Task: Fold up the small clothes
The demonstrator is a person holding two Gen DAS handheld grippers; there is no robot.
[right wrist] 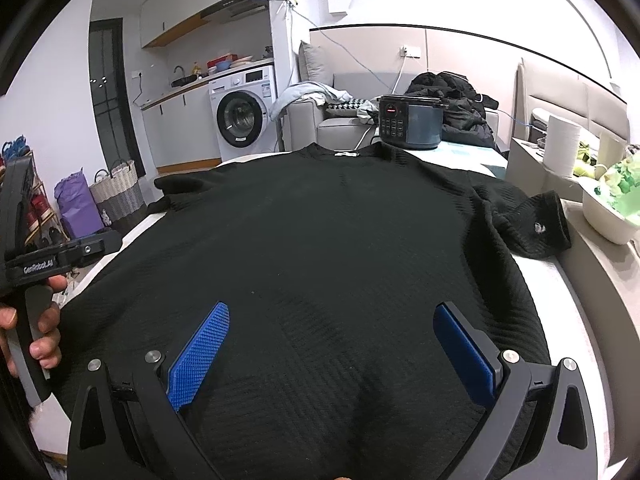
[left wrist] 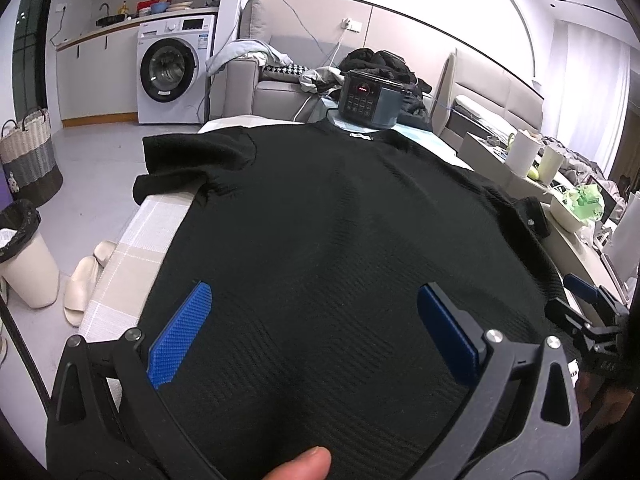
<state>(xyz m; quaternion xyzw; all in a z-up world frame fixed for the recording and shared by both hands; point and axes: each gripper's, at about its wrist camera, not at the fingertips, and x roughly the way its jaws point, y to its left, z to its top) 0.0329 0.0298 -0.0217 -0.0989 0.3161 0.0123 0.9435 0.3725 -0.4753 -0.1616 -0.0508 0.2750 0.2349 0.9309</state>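
Observation:
A black knit T-shirt (left wrist: pixel 332 220) lies spread flat on the table, collar at the far end, sleeves out to both sides; it also shows in the right wrist view (right wrist: pixel 320 240). My left gripper (left wrist: pixel 316 300) is open, its blue pads wide apart above the shirt's near hem. My right gripper (right wrist: pixel 332 316) is open too, above the hem further right. The right gripper's tip (left wrist: pixel 588 296) shows at the right edge of the left wrist view. The left gripper's body (right wrist: pixel 56 260) shows at the left of the right wrist view, held by a hand.
A dark rice cooker (left wrist: pixel 370 98) stands past the collar. A paper roll (right wrist: pixel 562 144) and a white bowl with green stuff (right wrist: pixel 608 216) stand at the right. A checked cloth (left wrist: pixel 132 248) covers the table's left edge. Bin, slippers and basket are on the floor at the left.

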